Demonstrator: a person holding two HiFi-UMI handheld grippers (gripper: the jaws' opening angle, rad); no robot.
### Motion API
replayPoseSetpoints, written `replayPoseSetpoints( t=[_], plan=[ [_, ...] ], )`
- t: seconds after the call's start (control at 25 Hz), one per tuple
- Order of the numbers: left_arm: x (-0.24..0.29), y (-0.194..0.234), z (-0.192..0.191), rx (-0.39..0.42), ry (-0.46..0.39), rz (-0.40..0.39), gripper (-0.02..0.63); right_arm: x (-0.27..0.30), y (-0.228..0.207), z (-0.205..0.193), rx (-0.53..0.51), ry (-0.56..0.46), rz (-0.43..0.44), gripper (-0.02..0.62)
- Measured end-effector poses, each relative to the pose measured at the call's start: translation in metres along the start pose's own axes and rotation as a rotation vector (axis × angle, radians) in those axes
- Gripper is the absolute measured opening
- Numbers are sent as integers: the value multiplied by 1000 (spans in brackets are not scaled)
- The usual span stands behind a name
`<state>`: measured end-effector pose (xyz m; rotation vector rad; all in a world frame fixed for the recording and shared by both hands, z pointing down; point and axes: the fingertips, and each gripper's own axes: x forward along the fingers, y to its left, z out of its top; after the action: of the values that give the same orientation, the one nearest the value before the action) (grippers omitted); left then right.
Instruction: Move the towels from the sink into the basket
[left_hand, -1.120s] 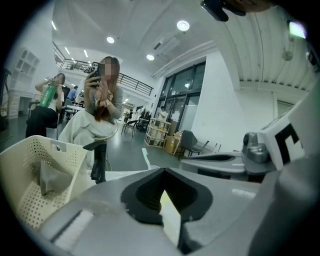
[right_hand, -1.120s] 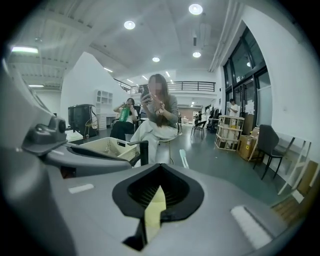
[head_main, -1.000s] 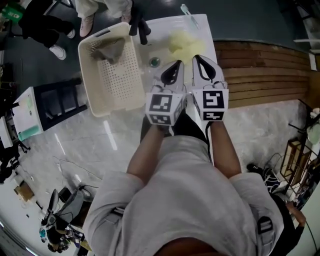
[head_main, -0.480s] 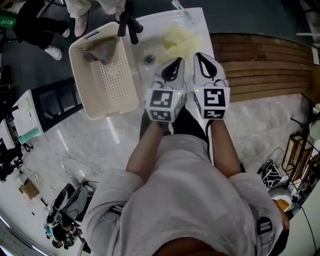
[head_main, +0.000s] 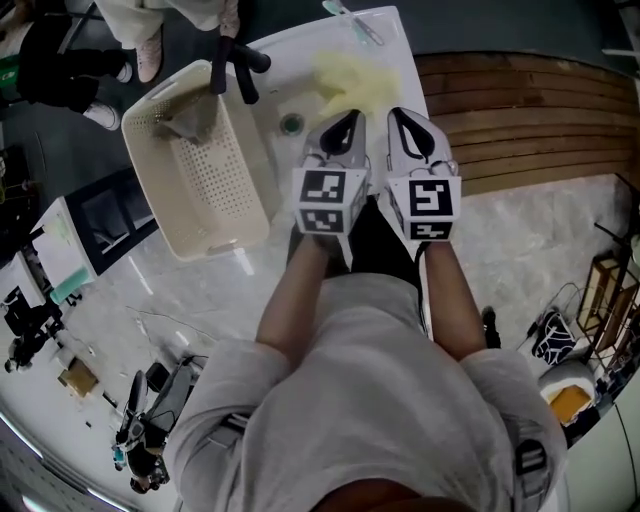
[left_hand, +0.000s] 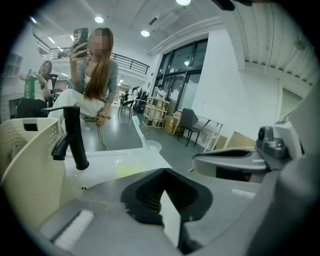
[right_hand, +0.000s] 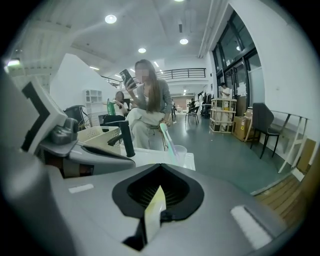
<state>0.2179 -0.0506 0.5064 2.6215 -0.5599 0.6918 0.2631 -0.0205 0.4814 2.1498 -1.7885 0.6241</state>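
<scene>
From the head view, the job looks about half done. One grey-brown towel (head_main: 192, 117) lies crumpled in the far end of the basket (head_main: 228, 205), a cream plastic tub with a perforated floor and slotted walls that stands just beside the sink (head_main: 392, 50). A pale yellow towel (head_main: 350, 80) lies bunched in the glossy white basin, past the round metal drain (head_main: 291, 123) and right of the matte black faucet (head_main: 236, 66) – that one is left to move. The left gripper (head_main: 349, 122) and right gripper (head_main: 399, 118) hang side by side over the sink's near edge, short of the yellow towel, each jaw pair pressed together and carrying nothing.

In the left gripper view, the grey jaws meet at their ribbed black pads with no cloth between them. Beyond them a soft yellow patch shows low in the basin, the curved basket wall rises at the left, and the faucet stands upright.

In the right gripper view, the jaws are likewise pressed together. A thin pale-yellow sliver shows in the slit below the pads – probably the towel or basin seen through the gap rather than anything pinched. The basket and faucet sit beyond, to the left.
</scene>
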Motion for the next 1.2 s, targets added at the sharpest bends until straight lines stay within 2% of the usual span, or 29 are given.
replayPoseSetpoints(
  t=[0.48, 0.68, 0.96, 1.08, 1.2],
  plan=[
    [36, 7, -25, 27, 125, 33, 20, 21, -17, -27, 65, 40, 3, 6],
    [47, 19, -38, 44, 228, 60, 20, 30, -23, -29, 91, 40, 2, 6],
    [56, 35, -48, 167, 343, 130, 20, 35, -37, -33, 146, 25, -21, 6],
    [61, 37, -55, 194, 395, 127, 66, 36, -43, -33, 164, 17, -28, 6],
    [67, 37, -63, 207, 446, 116, 144, 37, -48, -32, 179, 12, -34, 6]
  ],
)
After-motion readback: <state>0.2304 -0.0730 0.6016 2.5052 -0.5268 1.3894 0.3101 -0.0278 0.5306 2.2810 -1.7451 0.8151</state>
